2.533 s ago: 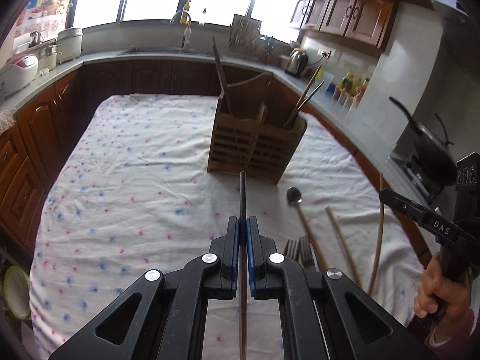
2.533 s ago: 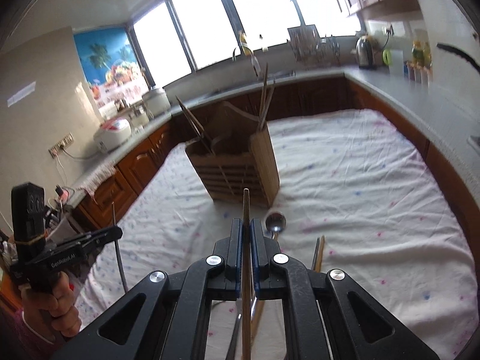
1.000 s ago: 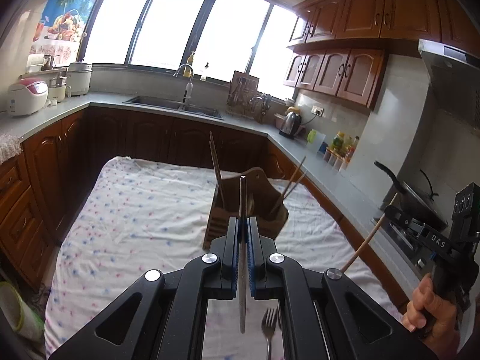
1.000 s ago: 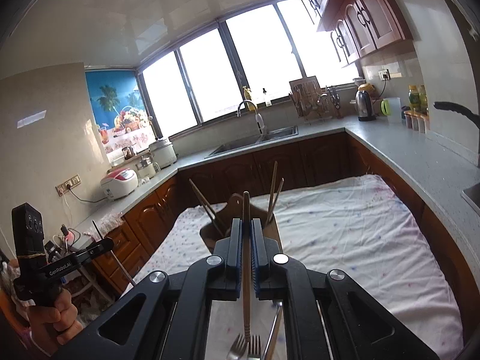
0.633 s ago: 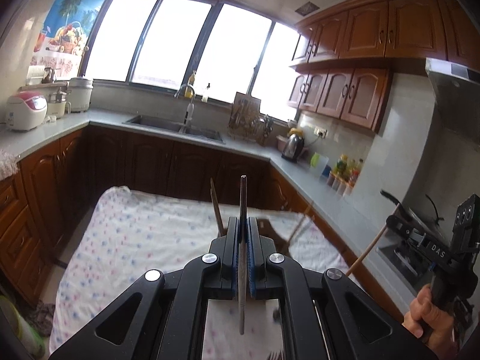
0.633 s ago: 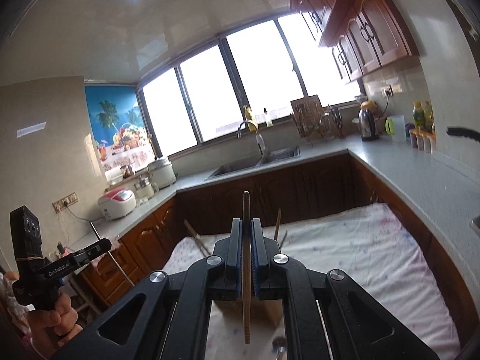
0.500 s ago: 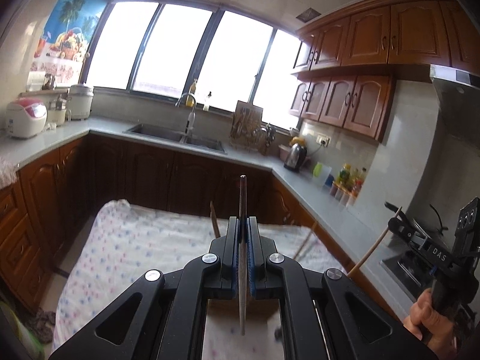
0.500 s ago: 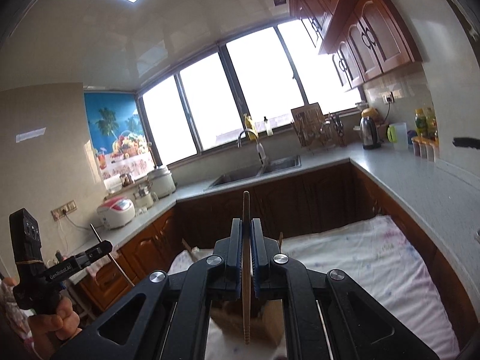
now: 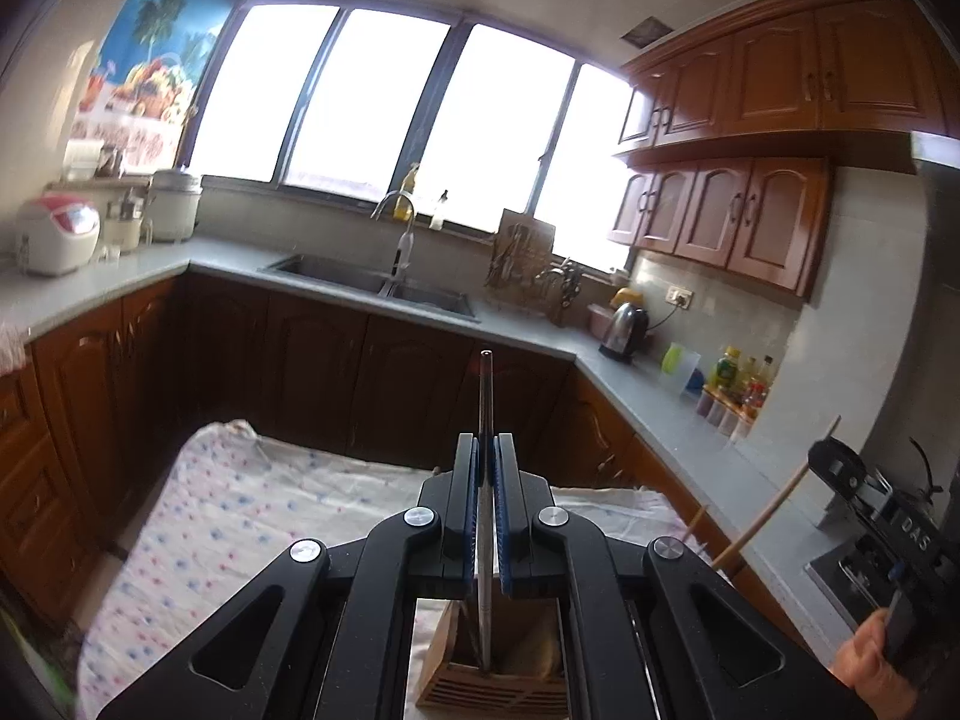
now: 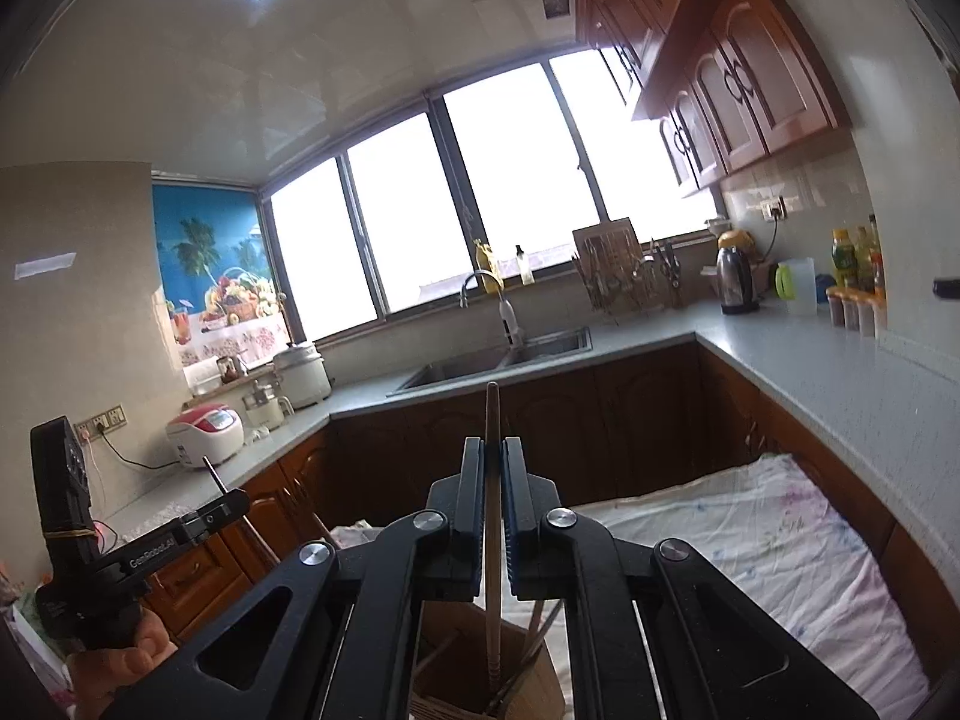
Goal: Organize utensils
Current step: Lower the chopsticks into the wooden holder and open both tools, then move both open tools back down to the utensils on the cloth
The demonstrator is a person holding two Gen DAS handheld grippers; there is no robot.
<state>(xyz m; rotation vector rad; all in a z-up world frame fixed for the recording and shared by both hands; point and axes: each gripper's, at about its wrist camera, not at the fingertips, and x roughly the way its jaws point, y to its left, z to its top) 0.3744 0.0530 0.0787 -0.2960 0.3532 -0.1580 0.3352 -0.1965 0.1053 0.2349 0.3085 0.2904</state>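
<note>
My left gripper is shut on a thin metal chopstick held upright; its lower end hangs over the wooden utensil holder below. My right gripper is shut on a wooden chopstick, also upright, its lower end above the same holder, which has other utensils in it. The right gripper also shows in the left wrist view at the far right. The left gripper shows in the right wrist view at the far left.
The holder stands on a table with a dotted white cloth. Brown cabinets, a grey counter with a sink, a kettle and bottles ring the table. A rice cooker sits on the left counter.
Both grippers have lifted their chopsticks off the table and tilted up, so the holder has dropped to the bottom of both views, directly under the chopstick ends.
</note>
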